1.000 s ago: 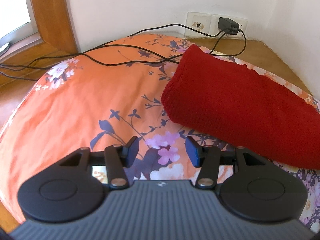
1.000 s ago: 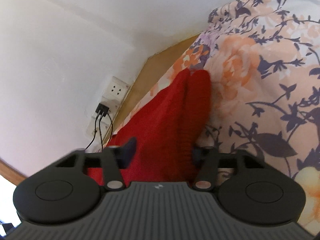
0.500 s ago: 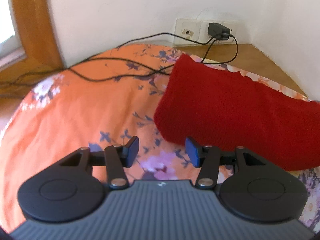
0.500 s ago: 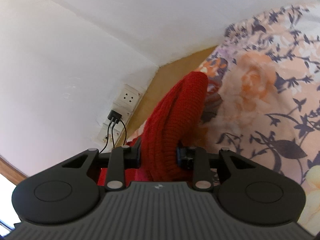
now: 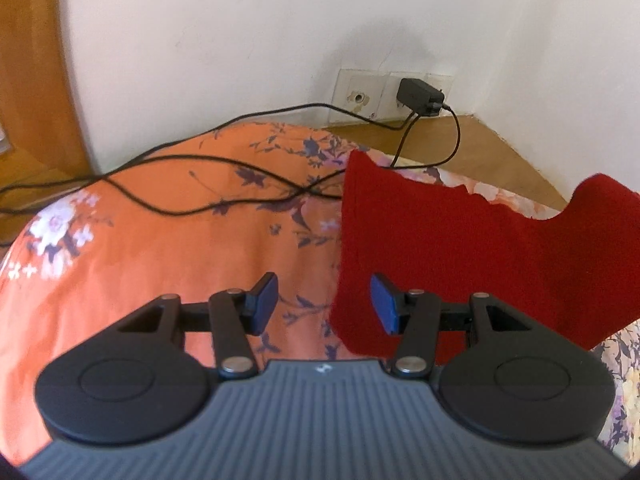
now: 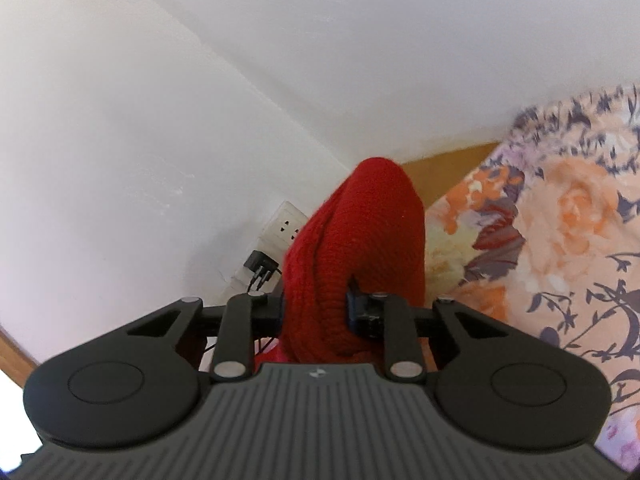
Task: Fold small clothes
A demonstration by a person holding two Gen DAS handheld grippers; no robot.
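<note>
Garment: red knit, lifted clear of the bed on its right side and hanging as a sheet; lower left corner dangles at the near middle of the left wrist view.
Right gripper: fingers pinched on a bunched fold of the knit, which bulges up between them toward the far wall.
Left gripper: fingers spread, nothing between them; its right pad sits in front of the cloth's hanging left edge, contact not clear.
Surface: orange floral bedsheet, bare to the left of the knit.
Slip risk: the grip is on a thick roll of loose knit; the garment's weight could drag it out of the pinch.
Snag risk: black charger cable crosses the sheet and passes behind the knit's far left corner; a sweep to the far side could catch it and tug the adapter in the wall socket.
Fold risk: with one hold only, the cloth may twist and land creased unless the left gripper takes the free corner.
</note>
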